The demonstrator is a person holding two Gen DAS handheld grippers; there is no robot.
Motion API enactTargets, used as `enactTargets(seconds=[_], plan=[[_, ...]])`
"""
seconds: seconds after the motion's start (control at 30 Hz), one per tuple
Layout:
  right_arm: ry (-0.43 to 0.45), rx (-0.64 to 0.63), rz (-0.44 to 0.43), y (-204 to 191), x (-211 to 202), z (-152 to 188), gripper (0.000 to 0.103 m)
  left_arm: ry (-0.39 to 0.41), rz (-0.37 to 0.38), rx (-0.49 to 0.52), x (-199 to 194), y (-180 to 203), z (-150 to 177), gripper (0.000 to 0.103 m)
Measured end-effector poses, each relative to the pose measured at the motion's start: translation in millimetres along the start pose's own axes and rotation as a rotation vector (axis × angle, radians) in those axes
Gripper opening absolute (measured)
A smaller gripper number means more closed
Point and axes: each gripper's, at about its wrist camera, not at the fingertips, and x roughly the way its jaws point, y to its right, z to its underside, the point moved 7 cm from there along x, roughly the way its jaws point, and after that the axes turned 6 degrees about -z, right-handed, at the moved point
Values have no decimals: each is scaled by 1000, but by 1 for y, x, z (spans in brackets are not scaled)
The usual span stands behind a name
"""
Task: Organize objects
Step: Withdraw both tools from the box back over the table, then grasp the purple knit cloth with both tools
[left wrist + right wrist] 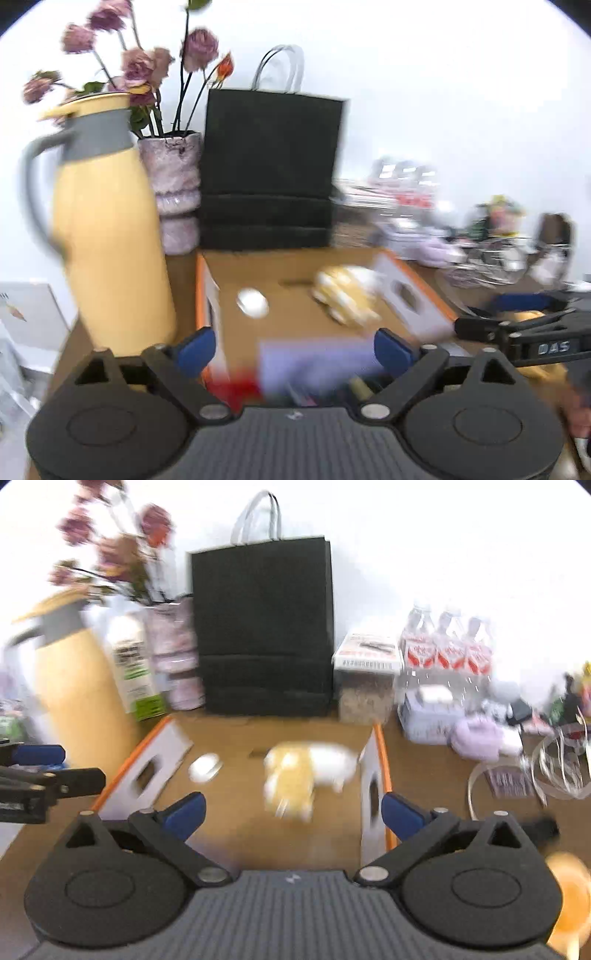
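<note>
Plush toy in cardboard box, ahead of both tongs | left tongs wide open, empty | right tongs same

Open cardboard box with orange-edged flaps held a blurred yellow-white toy and a small white oval object, apart.

A: Which colours are seen at the upper left of the frame?
B: A yellow jug with a grey collar, dusty-pink flowers and a mottled pink vase.
A: And at centre?
B: A black bag is shown; below it, a brown box edged in orange and white.
</note>
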Motion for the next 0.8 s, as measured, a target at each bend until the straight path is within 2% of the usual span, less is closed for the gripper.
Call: enactTargets(seconds=[0.07, 0.17, 0.27, 0.37, 0.43, 0.53, 0.67, 0.77, 0.8], plan=[[6, 7, -44, -11, -45, 41, 103, 6, 45, -17, -44, 9, 40, 93], [21, -3, -60, -29, -106, 104, 103, 29, 57, -41, -97, 12, 101, 98], [19, 18, -60, -35, -155, 163, 103, -14, -3, -44, -130, 9, 157, 100], [-3, 105, -48, -27, -189, 202, 103, -54, -97, -41, -145, 1, 187, 100], [-22, 115, -33, -23, -198, 214, 103, -66, -118, -40, -144, -2, 188, 100], [-33, 99, 17, -21, -195, 219, 103, -42, -153, -33, -139, -3, 177, 100], [15, 84, 25, -25, -186, 217, 103, 20, -138, -31, -124, -4, 158, 100], [73, 74, 15, -25, -170, 206, 103, 42, -99, 17, -88, -2, 138, 100], [80, 60, 16, -25, -160, 200, 103, 49, -111, 39, -70, -4, 129, 100]])
